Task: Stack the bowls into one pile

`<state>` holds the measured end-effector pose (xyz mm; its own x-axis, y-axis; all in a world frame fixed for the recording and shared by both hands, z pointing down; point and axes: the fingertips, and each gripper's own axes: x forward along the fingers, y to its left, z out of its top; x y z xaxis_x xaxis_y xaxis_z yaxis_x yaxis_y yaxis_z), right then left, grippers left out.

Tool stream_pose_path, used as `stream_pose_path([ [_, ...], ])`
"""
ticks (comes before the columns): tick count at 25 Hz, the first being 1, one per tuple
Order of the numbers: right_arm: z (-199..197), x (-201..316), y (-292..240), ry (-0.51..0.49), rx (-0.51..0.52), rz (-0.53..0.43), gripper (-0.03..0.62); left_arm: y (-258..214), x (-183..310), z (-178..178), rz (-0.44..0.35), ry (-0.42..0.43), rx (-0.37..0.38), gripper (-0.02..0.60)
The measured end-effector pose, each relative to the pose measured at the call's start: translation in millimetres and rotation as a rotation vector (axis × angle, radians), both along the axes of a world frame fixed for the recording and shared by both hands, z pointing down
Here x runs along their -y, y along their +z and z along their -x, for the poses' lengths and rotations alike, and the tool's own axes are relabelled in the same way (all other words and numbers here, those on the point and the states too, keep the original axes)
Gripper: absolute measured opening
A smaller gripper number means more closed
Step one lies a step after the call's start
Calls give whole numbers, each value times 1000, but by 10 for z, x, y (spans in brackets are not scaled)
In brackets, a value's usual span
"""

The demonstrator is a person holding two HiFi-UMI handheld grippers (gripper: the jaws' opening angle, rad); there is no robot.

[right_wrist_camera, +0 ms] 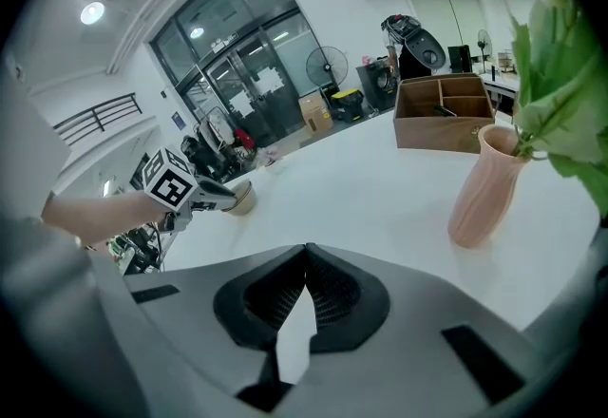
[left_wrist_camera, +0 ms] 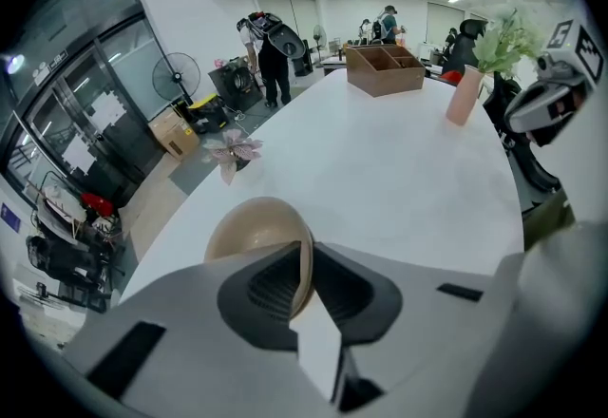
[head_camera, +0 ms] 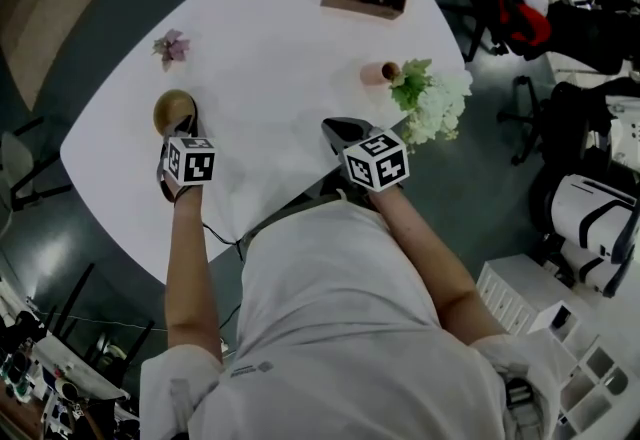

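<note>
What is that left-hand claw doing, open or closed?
Closed on the tan bowl: in the left gripper view, the left gripper has its jaws pinching the bowl's rim, with no gap showing.

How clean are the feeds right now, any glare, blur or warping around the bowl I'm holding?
Head view: dim overall, the white table washed out without texture, the bowl small but distinct. Left gripper view: strong fisheye with black corners, bowl rim sharp between the jaws, the near foreground soft. Right gripper view: same warping, ceiling lights flare, the vase clear.
</note>
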<state>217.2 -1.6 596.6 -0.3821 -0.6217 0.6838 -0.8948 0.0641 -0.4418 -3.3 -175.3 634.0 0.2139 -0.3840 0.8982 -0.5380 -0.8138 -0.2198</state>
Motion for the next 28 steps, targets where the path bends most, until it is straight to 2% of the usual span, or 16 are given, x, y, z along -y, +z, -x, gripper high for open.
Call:
stream_pose_path([
  [19, 131, 136, -99, -74, 10, -39, 8, -172, -230, 48, -10, -27, -13, 28],
  [28, 330, 370, -217, -150, 27, -84, 8, -425, -326, 147, -37, -107, -77, 20],
])
